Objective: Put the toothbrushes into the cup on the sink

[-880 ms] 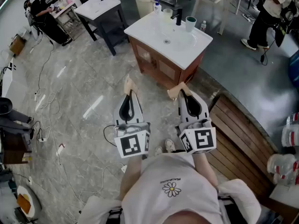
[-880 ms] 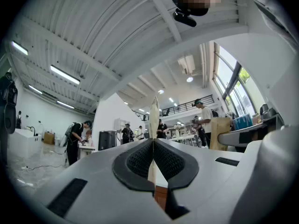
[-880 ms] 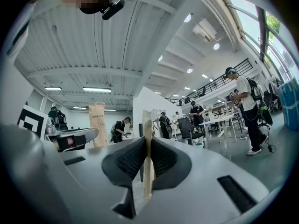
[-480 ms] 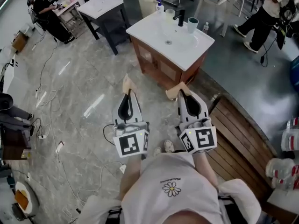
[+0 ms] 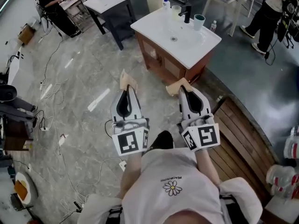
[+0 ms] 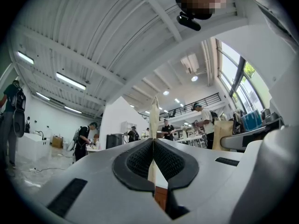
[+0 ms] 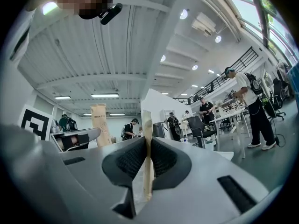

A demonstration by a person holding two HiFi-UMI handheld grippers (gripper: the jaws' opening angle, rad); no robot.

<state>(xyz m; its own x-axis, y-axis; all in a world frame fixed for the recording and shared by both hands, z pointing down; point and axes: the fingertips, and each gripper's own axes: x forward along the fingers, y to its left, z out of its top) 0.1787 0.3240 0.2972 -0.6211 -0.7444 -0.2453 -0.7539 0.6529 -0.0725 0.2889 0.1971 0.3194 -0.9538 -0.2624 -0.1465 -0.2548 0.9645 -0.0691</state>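
My left gripper [image 5: 126, 90] is shut on a flat tan paper-wrapped toothbrush [image 5: 125, 80], whose end sticks out past the jaws. In the left gripper view the packet [image 6: 153, 118] shows edge-on, pinched between the black pads [image 6: 140, 160]. My right gripper [image 5: 182, 89] is shut on a second tan packet [image 5: 176, 85], also seen edge-on between the jaws [image 7: 147, 143]. Both grippers hang side by side at waist height above the floor. The teal cup [image 5: 199, 21] stands at the back right of the white sink top [image 5: 161, 29], well ahead of both grippers.
A black tap [image 5: 187, 14], a clear cup [image 5: 176, 10] and a soap bottle [image 5: 166, 3] stand on the sink's wooden cabinet [image 5: 163, 64]. A wooden platform [image 5: 236, 134] lies to the right. Cables [image 5: 51, 101] trail over the grey floor. People work at the far left [image 5: 53, 8] and right [image 5: 268, 13].
The view has shifted toward the sink, which now sits higher and further right. Both grippers stay shut on their packets, side by side. A dark shoe shows below them.
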